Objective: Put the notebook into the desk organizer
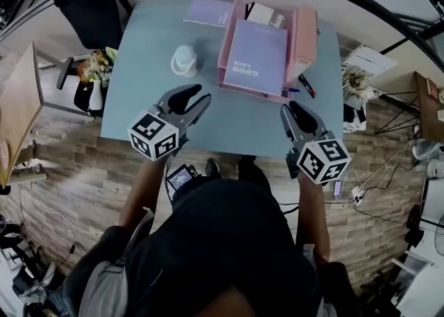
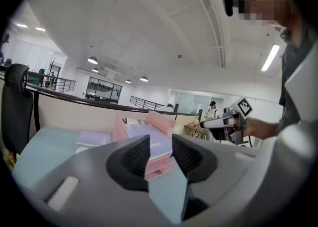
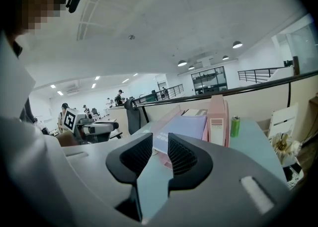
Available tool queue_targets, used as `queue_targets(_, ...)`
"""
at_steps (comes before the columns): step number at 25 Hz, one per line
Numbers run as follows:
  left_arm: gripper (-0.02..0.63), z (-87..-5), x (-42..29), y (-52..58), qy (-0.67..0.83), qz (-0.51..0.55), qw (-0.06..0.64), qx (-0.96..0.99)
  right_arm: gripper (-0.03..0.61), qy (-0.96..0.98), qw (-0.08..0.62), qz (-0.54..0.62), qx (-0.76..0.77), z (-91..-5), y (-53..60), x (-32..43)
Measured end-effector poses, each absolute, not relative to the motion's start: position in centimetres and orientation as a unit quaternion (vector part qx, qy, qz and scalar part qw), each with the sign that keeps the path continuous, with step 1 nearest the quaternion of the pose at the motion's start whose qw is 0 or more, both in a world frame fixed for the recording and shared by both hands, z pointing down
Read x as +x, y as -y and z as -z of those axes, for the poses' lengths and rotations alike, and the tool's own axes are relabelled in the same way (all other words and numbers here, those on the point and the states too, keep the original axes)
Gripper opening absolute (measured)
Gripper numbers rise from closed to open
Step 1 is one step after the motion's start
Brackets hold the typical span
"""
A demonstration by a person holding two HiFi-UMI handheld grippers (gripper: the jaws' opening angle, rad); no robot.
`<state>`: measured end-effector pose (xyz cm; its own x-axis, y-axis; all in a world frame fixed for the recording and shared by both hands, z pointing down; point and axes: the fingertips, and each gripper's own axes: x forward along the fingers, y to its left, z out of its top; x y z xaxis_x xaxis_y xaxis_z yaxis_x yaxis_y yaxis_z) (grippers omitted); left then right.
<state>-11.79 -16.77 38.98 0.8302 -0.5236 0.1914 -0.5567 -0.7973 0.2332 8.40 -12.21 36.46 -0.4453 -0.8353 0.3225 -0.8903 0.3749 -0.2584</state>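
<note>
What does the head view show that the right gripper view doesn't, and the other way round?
Only the head view: the pens beside the desk organizer, the wooden floor and the person's shoes. Only the right gripper view: a green can right of the desk organizer, ceiling lights, distant people. Both: the pink desk organizer, the purple notebook lying on it, the left claw, the black chair and the table.
</note>
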Motion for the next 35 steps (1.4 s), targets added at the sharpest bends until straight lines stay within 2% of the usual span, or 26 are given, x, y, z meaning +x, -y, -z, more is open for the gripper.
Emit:
queue_targets(16,0.178,-44.8,-8.5,21.9,0.313,-0.074,0.230,0.918,0.132,0.808,0.090,-0.307,0.495,-44.4,18.0,11.6)
queue_targets(24,0.192,-47.8,-6.9,23.2,0.314,-0.069,0.281,0.904,0.169,0.802,0.069,-0.363,0.470,-47.5,18.9,11.7)
queue_targets(26,0.203,-48.5,-6.4,23.5,0.313,-0.066,0.294,0.901,0.175,0.800,0.060,-0.376,0.463,-48.0,19.2,11.6)
queue_targets(29,0.259,-49.2,-5.9,24.0,0.315,-0.060,0.311,0.894,0.190,0.797,0.048,-0.394,0.455,-48.7,19.7,11.4)
queue_targets(35,0.264,-50.4,-4.6,24.4,0.302,-0.058,0.339,0.889,0.193,0.797,0.032,-0.418,0.435,-49.5,20.4,10.7)
